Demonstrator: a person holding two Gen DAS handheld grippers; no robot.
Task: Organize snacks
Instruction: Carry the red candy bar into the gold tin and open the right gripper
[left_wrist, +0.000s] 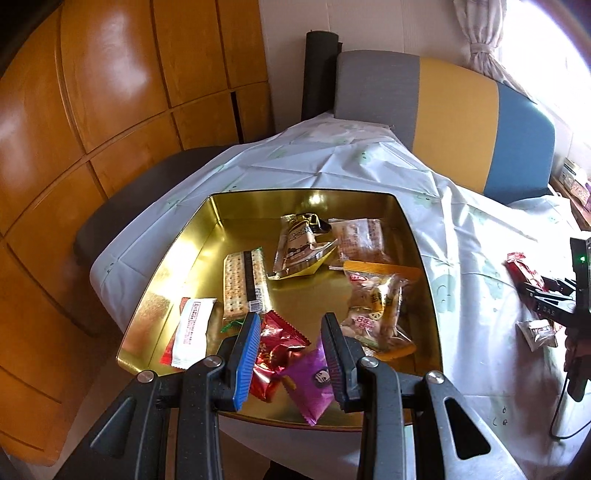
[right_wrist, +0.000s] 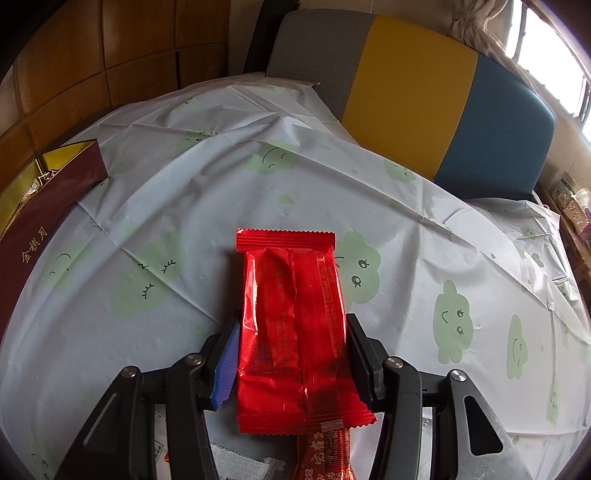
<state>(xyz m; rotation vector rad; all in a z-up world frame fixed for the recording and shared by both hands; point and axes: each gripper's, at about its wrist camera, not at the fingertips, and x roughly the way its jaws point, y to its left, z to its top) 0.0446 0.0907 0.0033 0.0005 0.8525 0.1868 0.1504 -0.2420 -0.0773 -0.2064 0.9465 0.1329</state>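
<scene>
A gold-lined tin box (left_wrist: 177, 258) sits on the table and holds several snack packets, among them a cracker pack (left_wrist: 243, 284) and a peanut bag (left_wrist: 380, 306). My left gripper (left_wrist: 290, 328) hovers open over the box's near edge, above a purple packet (left_wrist: 310, 384) and a red packet (left_wrist: 275, 350) lying in the box. My right gripper (right_wrist: 291, 350) is shut on a red snack packet (right_wrist: 295, 332), its fingers pressing both long sides, just above the tablecloth. The right gripper also shows in the left wrist view (left_wrist: 532, 291).
The box's maroon side (right_wrist: 40, 221) is at the left in the right wrist view. More packets lie under the right gripper (right_wrist: 325, 454) and on the cloth (left_wrist: 537, 332). A grey, yellow and blue chair back (right_wrist: 424, 96) stands behind the table. Wooden cabinets (left_wrist: 110, 92) are at the left.
</scene>
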